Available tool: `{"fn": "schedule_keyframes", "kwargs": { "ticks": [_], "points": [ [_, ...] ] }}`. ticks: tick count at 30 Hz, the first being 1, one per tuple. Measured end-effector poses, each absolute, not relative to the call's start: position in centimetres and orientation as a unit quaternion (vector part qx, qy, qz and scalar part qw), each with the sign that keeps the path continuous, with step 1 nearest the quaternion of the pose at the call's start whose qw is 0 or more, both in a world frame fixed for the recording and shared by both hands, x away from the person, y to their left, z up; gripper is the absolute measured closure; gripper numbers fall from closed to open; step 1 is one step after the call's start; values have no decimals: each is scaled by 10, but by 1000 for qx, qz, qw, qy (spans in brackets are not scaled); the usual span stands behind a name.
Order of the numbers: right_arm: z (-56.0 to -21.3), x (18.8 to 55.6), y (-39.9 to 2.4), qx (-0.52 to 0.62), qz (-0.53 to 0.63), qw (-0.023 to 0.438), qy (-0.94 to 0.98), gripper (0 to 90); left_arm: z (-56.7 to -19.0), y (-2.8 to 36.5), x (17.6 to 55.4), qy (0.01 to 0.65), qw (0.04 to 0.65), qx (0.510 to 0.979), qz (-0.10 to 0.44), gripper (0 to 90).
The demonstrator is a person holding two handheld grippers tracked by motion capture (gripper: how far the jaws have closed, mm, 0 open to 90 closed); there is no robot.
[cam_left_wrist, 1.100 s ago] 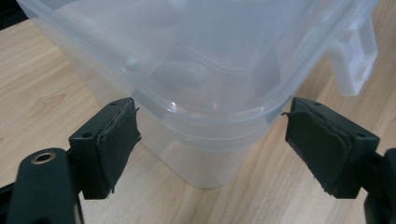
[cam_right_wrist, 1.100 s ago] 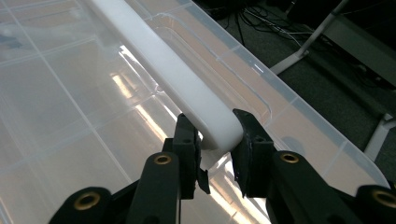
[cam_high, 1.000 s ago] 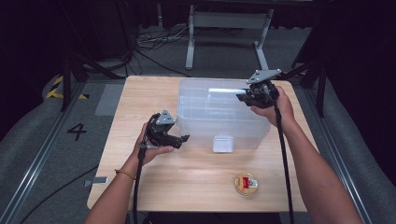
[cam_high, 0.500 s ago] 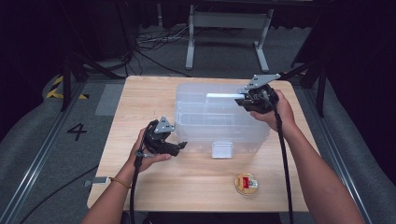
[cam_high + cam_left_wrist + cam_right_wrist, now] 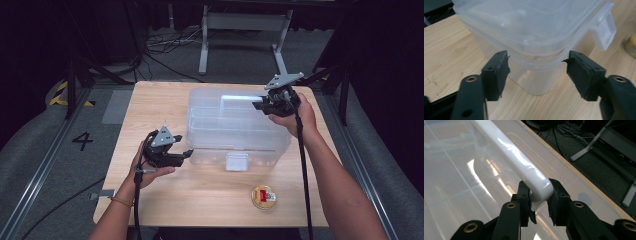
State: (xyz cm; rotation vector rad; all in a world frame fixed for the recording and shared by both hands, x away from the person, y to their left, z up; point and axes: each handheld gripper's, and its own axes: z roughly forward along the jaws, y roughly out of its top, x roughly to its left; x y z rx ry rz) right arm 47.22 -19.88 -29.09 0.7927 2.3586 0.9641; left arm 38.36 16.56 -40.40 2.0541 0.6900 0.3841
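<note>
Clear plastic storage box (image 5: 235, 127) sits at the middle of a wooden bench (image 5: 150, 107), lid on. Right claw (image 5: 538, 197) is clamped on the end of the white handle (image 5: 511, 160) atop the box lid. Left claw (image 5: 537, 72) waits just beside the box's near left corner — its jaws have just been closing, partly apart, touching nothing. Small round tin (image 5: 263, 196) lies near the box's front.

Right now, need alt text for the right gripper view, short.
The right gripper is clamped on the end of a white handle lying across the clear lid of a plastic box. Past the lid runs the wooden table edge, then dark floor with cables.
</note>
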Motion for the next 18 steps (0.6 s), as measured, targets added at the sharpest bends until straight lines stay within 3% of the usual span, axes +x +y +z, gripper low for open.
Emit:
{"fn": "schedule_keyframes", "kwargs": {
  "ticks": [3,14,18],
  "points": [
    [-286,476,-199,294,348,233,860,720,-399,170,383,262,474,828,149,583],
    [-270,491,-194,308,320,226,867,706,-396,171,387,279,490,808,173,850],
    [-269,493,-194,310,318,223,868,705,-398,163,390,279,482,811,180,884]
  ]
}}
